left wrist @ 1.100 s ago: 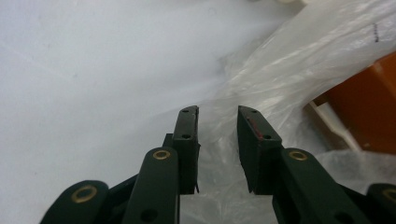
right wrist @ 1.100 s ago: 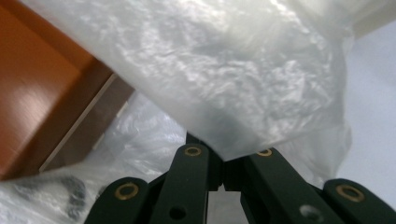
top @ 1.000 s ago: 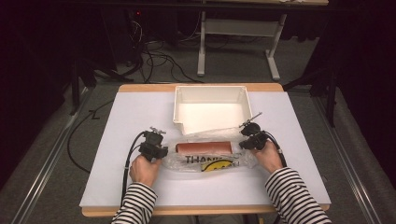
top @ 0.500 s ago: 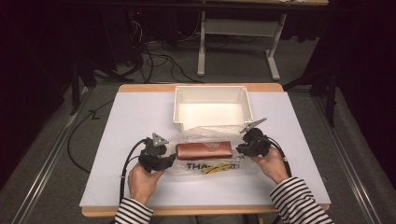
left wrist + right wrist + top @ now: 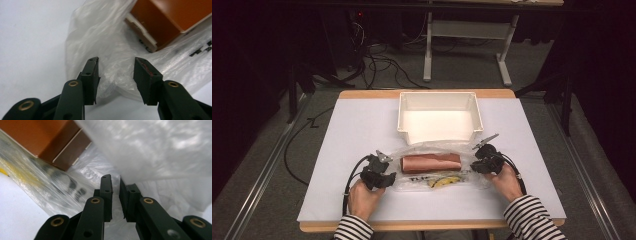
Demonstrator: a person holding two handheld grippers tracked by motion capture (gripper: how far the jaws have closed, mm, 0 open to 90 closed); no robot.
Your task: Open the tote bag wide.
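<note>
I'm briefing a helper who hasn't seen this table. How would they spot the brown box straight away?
Start at the white tray at the table's far middle. Just nearer the person lies a clear plastic bag, stretched between the left gripper and right gripper. The brown box lies lengthwise inside it, the one solid reddish-brown block, beside the bag's black lettering and yellow print.

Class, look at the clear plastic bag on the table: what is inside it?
Inside the plastic bag lies a brown box. The bag's print and wrinkles hide whatever else might sit beneath it.
</note>
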